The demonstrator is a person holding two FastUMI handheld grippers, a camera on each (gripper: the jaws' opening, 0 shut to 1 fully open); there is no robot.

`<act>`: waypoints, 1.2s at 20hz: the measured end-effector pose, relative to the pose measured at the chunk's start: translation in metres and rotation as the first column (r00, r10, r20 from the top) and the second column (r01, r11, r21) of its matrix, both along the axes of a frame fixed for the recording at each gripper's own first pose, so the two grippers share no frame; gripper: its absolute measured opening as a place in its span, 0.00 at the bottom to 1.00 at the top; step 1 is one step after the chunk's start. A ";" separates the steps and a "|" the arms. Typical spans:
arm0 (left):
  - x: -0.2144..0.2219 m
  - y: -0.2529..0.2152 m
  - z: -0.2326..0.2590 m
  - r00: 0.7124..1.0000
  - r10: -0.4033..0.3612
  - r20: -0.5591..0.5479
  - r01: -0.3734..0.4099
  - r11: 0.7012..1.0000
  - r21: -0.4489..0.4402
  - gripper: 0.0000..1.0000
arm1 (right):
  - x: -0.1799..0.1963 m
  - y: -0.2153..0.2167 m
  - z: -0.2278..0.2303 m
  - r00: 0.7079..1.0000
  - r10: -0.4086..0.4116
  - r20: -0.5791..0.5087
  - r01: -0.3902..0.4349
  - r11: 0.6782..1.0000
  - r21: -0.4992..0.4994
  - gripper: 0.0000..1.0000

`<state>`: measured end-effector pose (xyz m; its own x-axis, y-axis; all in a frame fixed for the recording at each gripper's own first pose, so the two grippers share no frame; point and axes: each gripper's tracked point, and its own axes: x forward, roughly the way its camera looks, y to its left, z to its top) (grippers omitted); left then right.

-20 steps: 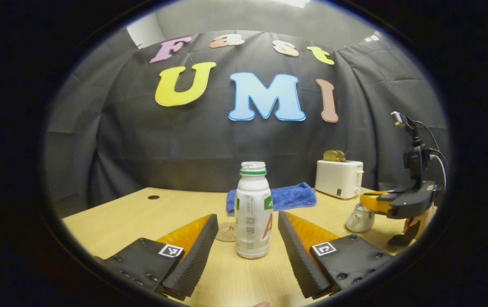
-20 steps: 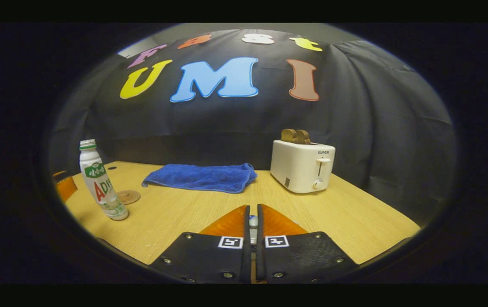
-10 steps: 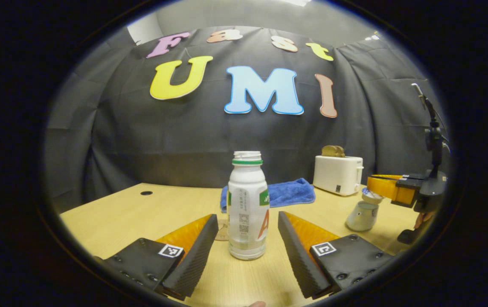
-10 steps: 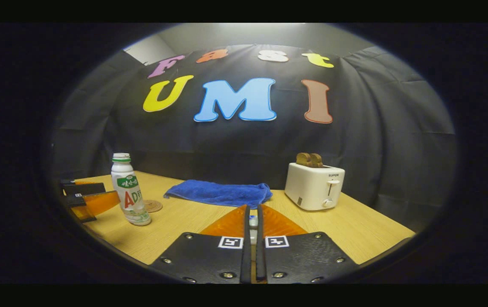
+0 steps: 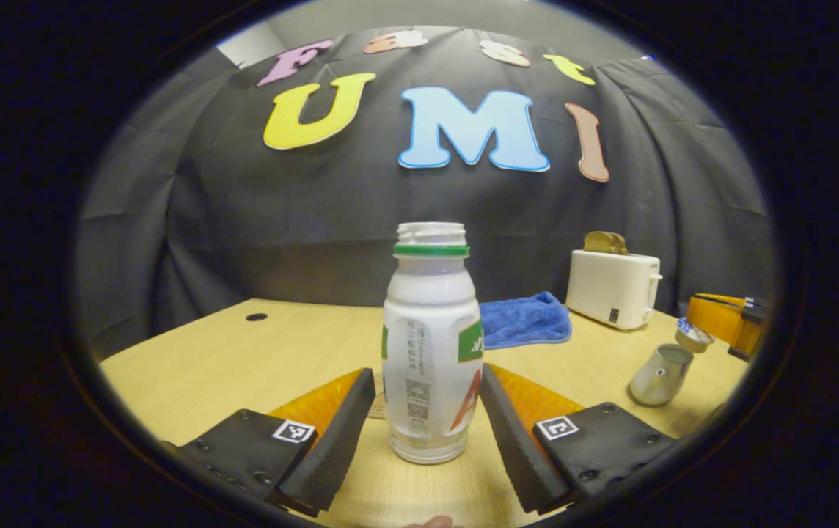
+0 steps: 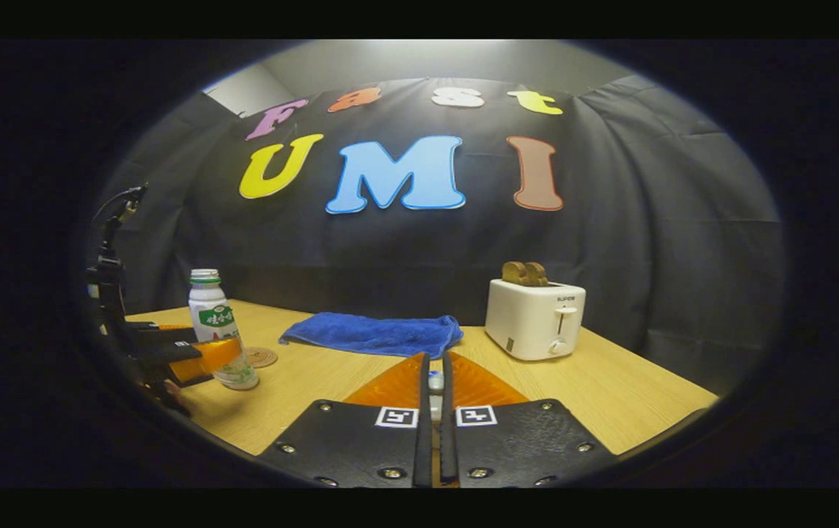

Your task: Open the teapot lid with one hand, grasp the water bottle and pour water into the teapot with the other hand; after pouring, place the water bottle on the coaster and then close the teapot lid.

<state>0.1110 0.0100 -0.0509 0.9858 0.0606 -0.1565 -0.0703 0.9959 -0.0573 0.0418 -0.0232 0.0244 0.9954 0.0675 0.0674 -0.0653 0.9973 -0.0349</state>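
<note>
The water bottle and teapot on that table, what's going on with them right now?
The right gripper is shut on the teapot lid, lifted off the open teapot. The left gripper is open, its fingers on either side of the uncapped water bottle standing on the wooden table, not yet gripping.

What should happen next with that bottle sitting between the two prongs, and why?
Probably the left tool should close on the bottle. The bottle stands upright on the table between its open fingers, one to each side, neither seeming to press on it yet. The right tool already holds the lid up off the teapot, so the pot looks ready for water.
</note>
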 end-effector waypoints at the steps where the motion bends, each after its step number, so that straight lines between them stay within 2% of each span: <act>1: 0.004 0.000 -0.001 1.000 -0.001 -0.004 0.001 1.000 0.000 1.00 | -0.001 0.001 -0.001 1.000 0.007 -0.004 -0.007 1.000 0.013 0.05; 4: 0.008 0.000 -0.003 1.000 0.012 -0.006 -0.012 0.999 0.036 0.99 | -0.001 -0.003 -0.001 1.000 0.005 -0.007 -0.005 1.000 0.019 0.00; 7: 0.002 0.004 0.000 0.999 0.033 0.000 -0.033 0.998 0.054 0.84 | -0.014 -0.007 0.005 1.000 0.005 0.000 -0.005 1.000 0.022 0.03; 8: -0.001 0.000 -0.002 1.000 0.026 -0.003 -0.026 0.997 0.077 0.73 | -0.021 -0.006 0.002 1.000 0.005 -0.010 -0.005 1.000 0.026 0.05; 9: -0.003 -0.002 0.000 1.000 0.017 0.001 -0.017 0.995 0.095 0.82 | -0.031 -0.005 -0.007 0.999 0.007 -0.033 -0.007 1.000 0.028 0.05; 10: -0.007 -0.004 0.000 1.000 0.003 0.002 -0.004 0.994 0.110 0.78 | -0.039 -0.001 -0.016 0.999 0.018 -0.049 -0.016 0.999 0.029 0.00; 11: -0.010 -0.006 0.001 1.000 -0.009 0.000 0.009 0.992 0.122 0.83 | -0.046 0.003 -0.024 0.998 0.020 -0.064 -0.019 1.000 0.018 0.05; 12: -0.013 -0.009 0.002 1.000 -0.026 -0.006 0.026 0.991 0.135 0.83 | -0.052 0.004 -0.031 0.996 0.017 -0.082 -0.018 1.000 -0.004 0.05; 13: -0.014 -0.013 0.002 0.999 -0.047 -0.017 0.049 0.987 0.154 0.77 | -0.060 0.006 -0.038 0.996 0.020 -0.092 -0.021 1.000 -0.014 0.00; 14: -0.016 -0.016 0.003 0.997 -0.068 -0.028 0.072 0.976 0.206 0.72 | -0.071 0.008 -0.041 0.995 0.020 -0.096 -0.021 1.000 -0.007 0.05; 15: -0.017 -0.017 0.003 0.996 -0.076 -0.035 0.083 0.960 0.266 0.82 | -0.079 0.008 -0.043 0.995 0.020 -0.095 -0.020 1.000 0.004 0.05; 16: -0.017 -0.018 0.005 0.995 -0.085 -0.044 0.095 0.940 0.328 0.72 | -0.086 0.006 -0.044 0.995 0.013 -0.095 -0.012 1.000 0.016 0.00; 17: -0.016 -0.020 0.007 0.994 -0.097 -0.049 0.108 0.917 0.385 0.82 | -0.093 0.004 -0.042 0.996 0.010 -0.088 -0.008 1.000 0.024 0.00; 18: -0.014 -0.022 0.010 0.993 -0.108 -0.049 0.119 0.896 0.428 0.82 | -0.099 0.003 -0.040 0.997 0.003 -0.081 -0.001 1.000 0.028 0.00; 19: -0.013 -0.026 0.011 0.991 -0.122 -0.060 0.136 0.877 0.461 0.82 | -0.103 0.001 -0.038 0.997 -0.002 -0.077 0.004 1.000 0.027 0.00; 20: -0.012 -0.030 0.011 0.988 -0.135 -0.070 0.152 0.861 0.485 0.77 | -0.109 -0.001 -0.038 0.997 -0.005 -0.078 0.008 0.999 0.033 0.00; 23: -0.006 -0.046 0.003 0.977 -0.179 -0.114 0.212 0.796 0.567 0.83 | -0.130 -0.004 -0.040 0.997 -0.021 -0.068 0.024 0.999 0.046 0.00; 24: -0.004 -0.052 0.001 0.973 -0.188 -0.130 0.228 0.766 0.601 0.83 | -0.133 -0.003 -0.043 0.997 -0.019 -0.072 0.022 0.999 0.042 0.05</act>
